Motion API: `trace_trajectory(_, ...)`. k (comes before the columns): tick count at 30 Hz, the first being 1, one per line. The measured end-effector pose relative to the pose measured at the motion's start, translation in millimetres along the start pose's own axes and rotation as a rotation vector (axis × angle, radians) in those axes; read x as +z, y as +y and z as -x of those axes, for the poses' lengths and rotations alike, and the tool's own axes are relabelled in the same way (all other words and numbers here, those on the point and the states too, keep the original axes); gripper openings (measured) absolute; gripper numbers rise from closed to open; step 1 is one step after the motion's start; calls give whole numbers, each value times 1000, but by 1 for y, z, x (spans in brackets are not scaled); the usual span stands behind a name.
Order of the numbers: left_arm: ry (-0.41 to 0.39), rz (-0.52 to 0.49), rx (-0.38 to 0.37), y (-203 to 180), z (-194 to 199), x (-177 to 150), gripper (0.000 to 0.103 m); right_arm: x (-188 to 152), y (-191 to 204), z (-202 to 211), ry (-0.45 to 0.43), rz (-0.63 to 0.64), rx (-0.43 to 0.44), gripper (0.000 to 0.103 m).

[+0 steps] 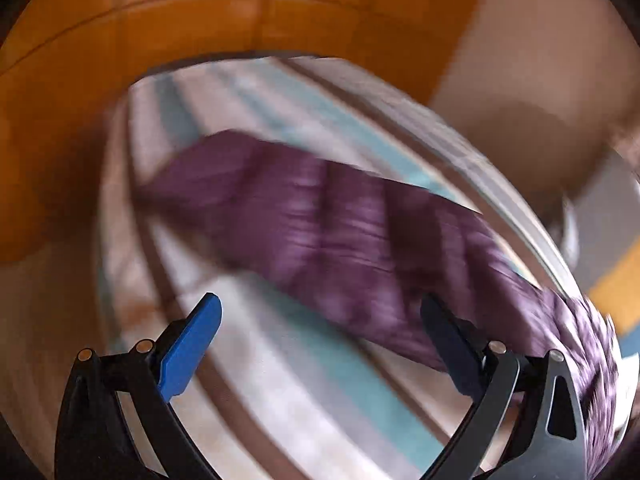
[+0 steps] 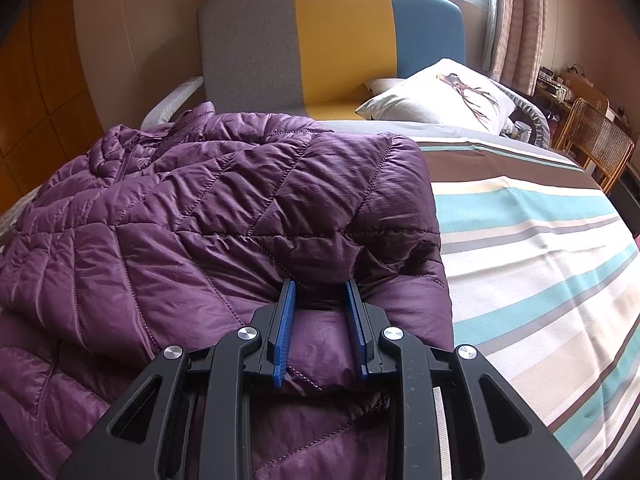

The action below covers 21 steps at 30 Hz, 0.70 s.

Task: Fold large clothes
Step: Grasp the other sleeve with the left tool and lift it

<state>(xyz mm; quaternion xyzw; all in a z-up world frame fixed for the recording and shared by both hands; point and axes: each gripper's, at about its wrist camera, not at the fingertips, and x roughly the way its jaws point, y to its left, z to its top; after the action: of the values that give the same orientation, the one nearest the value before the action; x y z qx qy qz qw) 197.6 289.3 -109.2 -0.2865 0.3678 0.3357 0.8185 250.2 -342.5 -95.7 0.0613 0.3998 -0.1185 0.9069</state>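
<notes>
A purple quilted down jacket lies on a striped bed, with one part folded over the body. My right gripper is shut on a thick fold of the jacket at its near right edge; the padded cloth bulges between the blue pads. In the blurred left wrist view, the jacket stretches across the bed ahead of my left gripper, which is wide open and empty, hovering above the bedspread just short of the jacket's edge.
The striped bedspread covers the bed to the right of the jacket. A white pillow lies by the grey, yellow and blue headboard. A rattan chair stands at the far right. Orange wooden cabinets line one side.
</notes>
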Motion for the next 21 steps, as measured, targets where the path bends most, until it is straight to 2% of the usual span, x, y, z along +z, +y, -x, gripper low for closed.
trace_trajectory(4, 22, 80, 13, 23, -17, 7, 99, 0, 0, 1, 0, -2, 2, 25)
trace_trajectory(7, 16, 111, 9, 25, -32, 12, 97, 0, 0, 1, 0, 0, 0, 25)
trace_trajectory(10, -28, 129, -4, 22, -41, 21, 71, 0, -1, 1, 0, -4, 4, 25)
trace_trajectory(12, -38, 136, 23, 19, -48, 29, 54, 0, -1, 1, -1, -5, 6, 25)
trace_trajectory(13, -37, 156, 29, 19, -50, 30, 32, 0, -1, 1, -1, -4, 5, 25)
trace_trajectory(14, -26, 171, 7, 19, -48, 31, 17, 0, -1, 1, -1, -3, 4, 25)
trace_trajectory(16, -43, 176, -6, 16, -42, 31, 10, 0, -2, 1, -2, -5, 7, 25)
trace_trajectory(18, -124, 138, 2, 3, -22, 29, 9, 0, -3, 1, -2, -5, 7, 25)
trace_trajectory(21, -222, 62, -68, -24, 11, 23, 9, 0, -3, 1, -2, -6, 8, 25)
